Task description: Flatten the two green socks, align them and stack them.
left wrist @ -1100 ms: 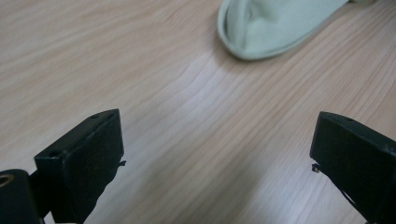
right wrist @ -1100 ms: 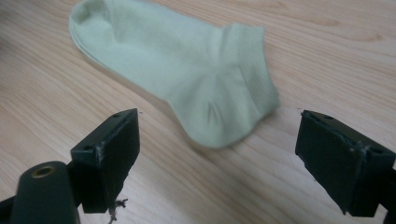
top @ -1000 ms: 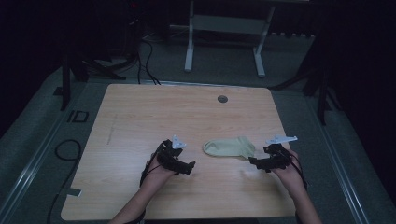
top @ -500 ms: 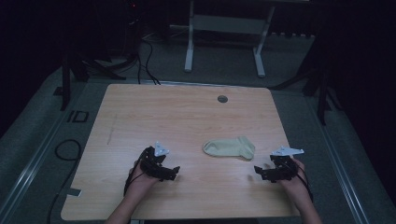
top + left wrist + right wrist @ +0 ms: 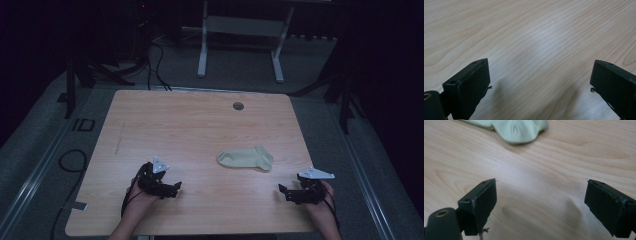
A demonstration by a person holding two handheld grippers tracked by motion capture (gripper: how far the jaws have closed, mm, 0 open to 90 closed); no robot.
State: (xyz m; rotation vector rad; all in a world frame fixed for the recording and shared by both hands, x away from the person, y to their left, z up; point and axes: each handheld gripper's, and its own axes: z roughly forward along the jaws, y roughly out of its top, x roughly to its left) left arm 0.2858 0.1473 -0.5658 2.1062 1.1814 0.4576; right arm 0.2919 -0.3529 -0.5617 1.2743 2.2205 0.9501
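With both tongs parked near the front edge of the pale wood-grain worktop (image 5: pixel 200 130), nothing is gripped right now.

Left tongs (image 5: pixel 170 189): jaws wide apart, empty, low over bare wood; the left gripper view confirms only grain between them (image 5: pixel 539 82).

Centre-right: one flat, pale yellow-green ankle sock (image 5: pixel 245 158) lies on the worktop, well apart from the left tongs, nearer the right ones. In the right gripper view its edge (image 5: pixel 516 130) sits ahead of the jaws, not between them.

Right tongs (image 5: pixel 286 193): jaws also spread, empty, just inside the worktop's right front corner.

Far side: one small round dark grommet (image 5: pixel 238 106) in the worktop, clear of everything.

Risks, as I judge them:
- Sock is thin and lies flat, so jaws coming in too high would close on air; too steep and they'd scrape wood or pinch only the top layer.
- Grabbing one end only would drag and bunch it.
- Right hand is close to the edge; a sideways pull could sweep the sock off.

Count: 1 sock, 2 tongs, 1 grommet, 1 worktop.
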